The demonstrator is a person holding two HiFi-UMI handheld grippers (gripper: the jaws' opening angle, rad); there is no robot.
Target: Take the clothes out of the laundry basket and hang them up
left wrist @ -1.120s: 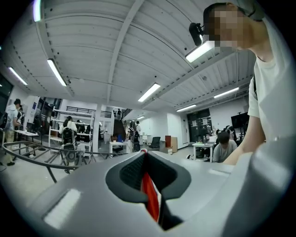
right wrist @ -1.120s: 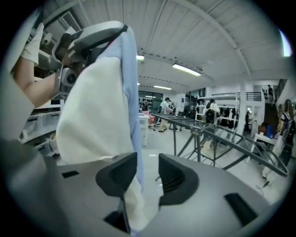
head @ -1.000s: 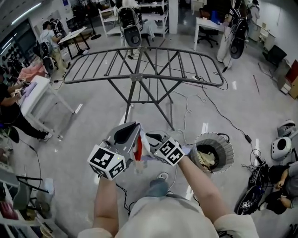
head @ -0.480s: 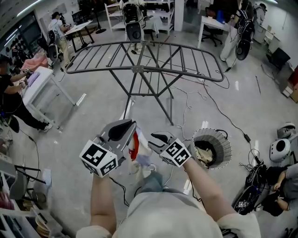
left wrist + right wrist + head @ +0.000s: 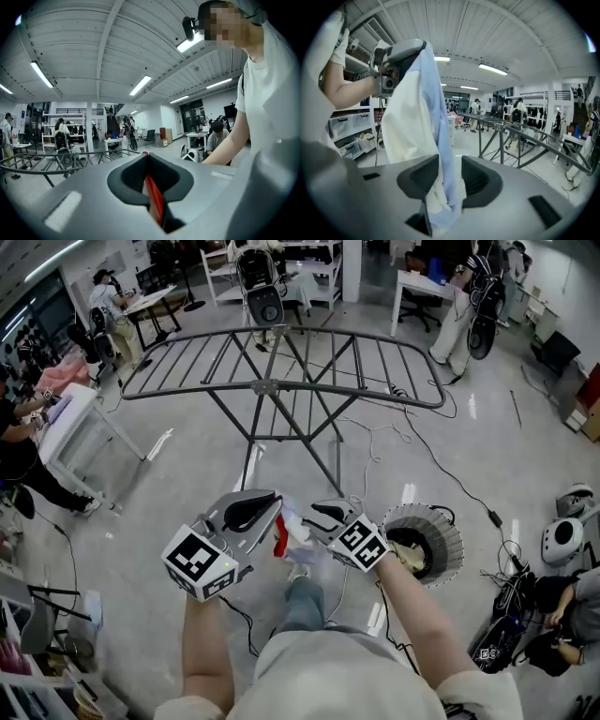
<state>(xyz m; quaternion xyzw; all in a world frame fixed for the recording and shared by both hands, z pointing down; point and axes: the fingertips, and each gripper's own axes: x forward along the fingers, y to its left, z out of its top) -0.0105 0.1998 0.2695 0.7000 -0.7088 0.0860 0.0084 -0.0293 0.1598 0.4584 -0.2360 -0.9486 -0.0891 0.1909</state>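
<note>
one garment pinched by both tongs, near the drying rack

the left tongs (image 5: 274,508) are pressed together on a red strip of the garment (image 5: 296,529); the left gripper view shows this red cloth between the closed jaws. the right tongs (image 5: 317,517) stand half apart and pinch a bunched white and light blue part of the same garment, just beside the left tongs. the garment hangs in the air between them, above the floor. the laundry basket (image 5: 452,532) stands on the floor at the right, with some cloth inside. the grey drying rack (image 5: 281,385) stands beyond the tongs.
</note>
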